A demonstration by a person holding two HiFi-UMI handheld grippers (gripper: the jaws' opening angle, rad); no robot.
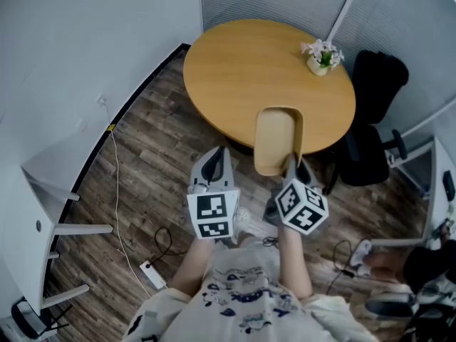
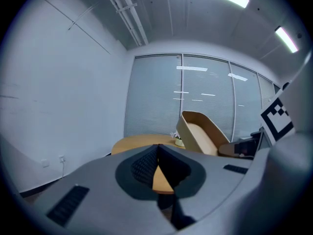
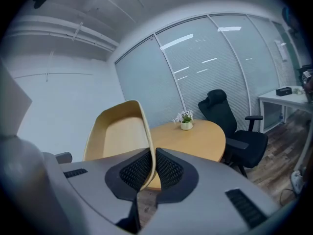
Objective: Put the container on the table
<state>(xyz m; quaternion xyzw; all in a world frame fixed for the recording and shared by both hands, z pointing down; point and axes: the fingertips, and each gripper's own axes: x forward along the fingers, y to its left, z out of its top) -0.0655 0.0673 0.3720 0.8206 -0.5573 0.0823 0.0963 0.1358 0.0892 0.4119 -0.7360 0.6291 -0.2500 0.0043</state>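
Right gripper [image 3: 150,156] clamps the rim of the tan wooden container [image 1: 278,137], holding it tilted in the air over the round table's [image 1: 246,73] near edge. Left gripper [image 2: 157,153] is pinched together on nothing, just beside it.

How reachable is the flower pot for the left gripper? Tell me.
Probably not from here: the left gripper hangs at the round table's near side, and the flower pot stands near its far edge. Nothing blocks the way, though.
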